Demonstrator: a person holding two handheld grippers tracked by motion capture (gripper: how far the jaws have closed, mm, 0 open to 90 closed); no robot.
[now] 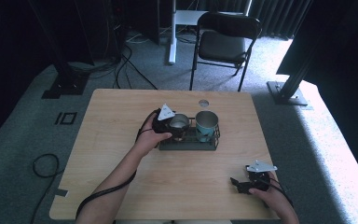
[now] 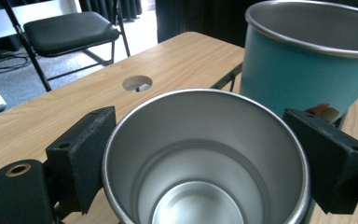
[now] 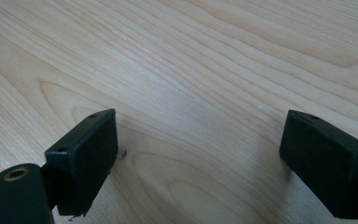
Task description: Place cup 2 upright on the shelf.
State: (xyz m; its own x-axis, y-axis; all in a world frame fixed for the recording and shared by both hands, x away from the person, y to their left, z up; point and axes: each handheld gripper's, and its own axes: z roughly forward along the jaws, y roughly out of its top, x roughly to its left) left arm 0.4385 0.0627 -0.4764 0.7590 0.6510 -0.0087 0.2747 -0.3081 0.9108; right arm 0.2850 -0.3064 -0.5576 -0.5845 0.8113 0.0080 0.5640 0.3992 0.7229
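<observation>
Wooden table [image 1: 121, 163], grey carpet around it. Left gripper [image 2: 200, 154] is clamped on the silver cup [image 2: 205, 163], one jaw on each side of its rim; cup sits upright at the left end of the black wire rack [image 1: 189, 142]. Teal cup [image 2: 307, 60] stands just beside it in the rack's right end. Right gripper [image 3: 205, 158] rests on bare tabletop well apart from the rack, jaws wide, nothing between them. Black chair [image 1: 226, 42] beyond the table.

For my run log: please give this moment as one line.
left gripper: shut on steel cup | teal cup: in rack | right gripper: open, over table
</observation>
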